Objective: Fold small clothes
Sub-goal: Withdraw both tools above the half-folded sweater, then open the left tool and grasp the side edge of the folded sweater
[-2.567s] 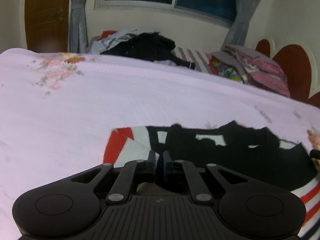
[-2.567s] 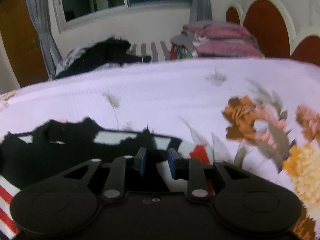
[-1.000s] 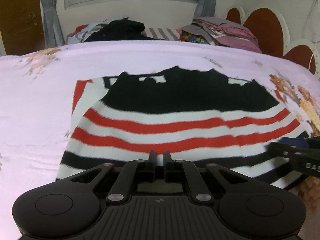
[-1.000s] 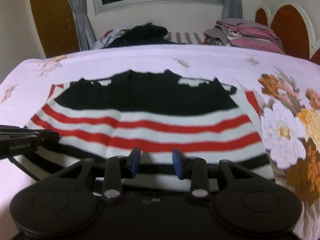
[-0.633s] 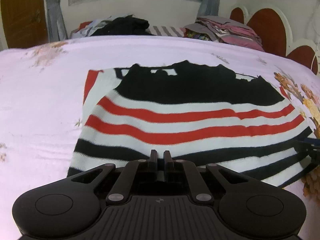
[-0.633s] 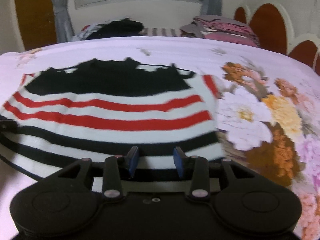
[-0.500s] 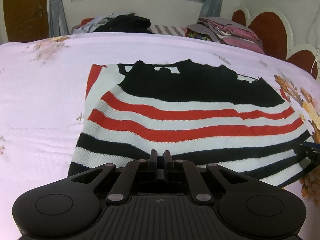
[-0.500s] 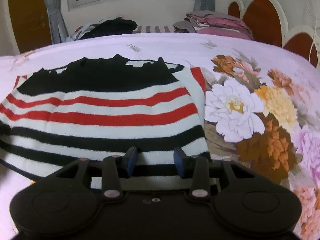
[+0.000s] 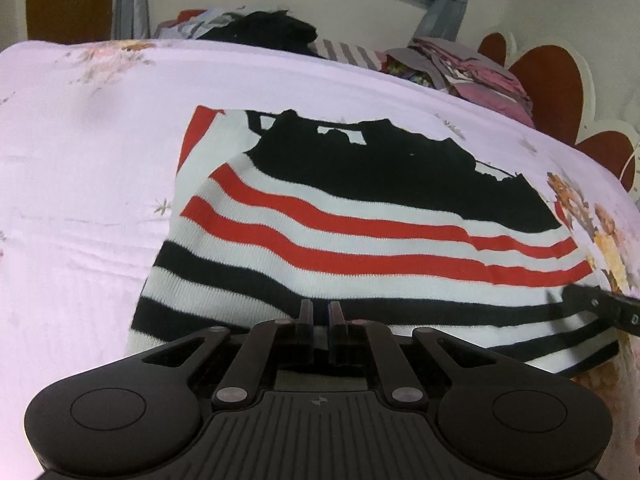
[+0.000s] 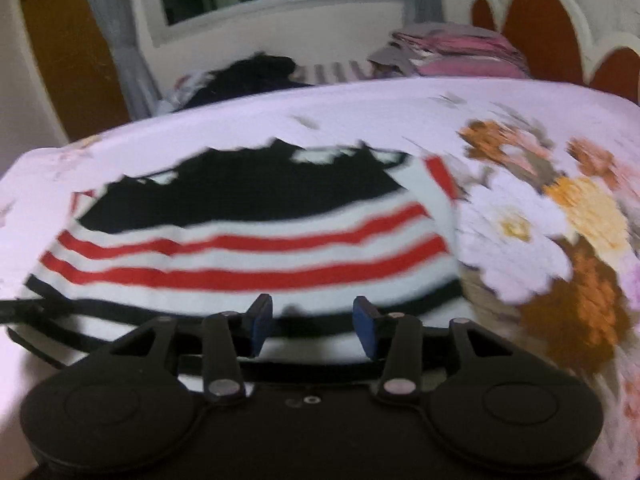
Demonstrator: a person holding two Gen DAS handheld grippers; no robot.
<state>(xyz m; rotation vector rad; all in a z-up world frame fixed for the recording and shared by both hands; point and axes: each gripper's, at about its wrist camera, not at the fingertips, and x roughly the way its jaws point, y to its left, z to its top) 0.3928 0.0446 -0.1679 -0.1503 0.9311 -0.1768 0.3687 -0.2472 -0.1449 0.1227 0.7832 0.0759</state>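
Observation:
A small sweater (image 9: 360, 240) with a black top and red, white and black stripes lies flat on the lilac floral bedspread (image 9: 80, 200). It also shows in the right wrist view (image 10: 248, 252), blurred. My left gripper (image 9: 320, 312) is shut and empty, just above the sweater's near hem. My right gripper (image 10: 312, 316) is open over the hem on the sweater's right side, with nothing between its blue pads. The right gripper's tip also shows in the left wrist view (image 9: 600, 306).
A pile of dark loose clothes (image 9: 260, 28) lies at the far edge of the bed. Folded pink and grey clothes (image 9: 472, 72) are stacked beside the red-brown headboard (image 9: 552, 84). A window with grey curtains and a wooden door are behind.
Both grippers have drawn back from the sweater's far collar edge to its near hem. The sweater now lies spread in full view. The right wrist view is swinging.

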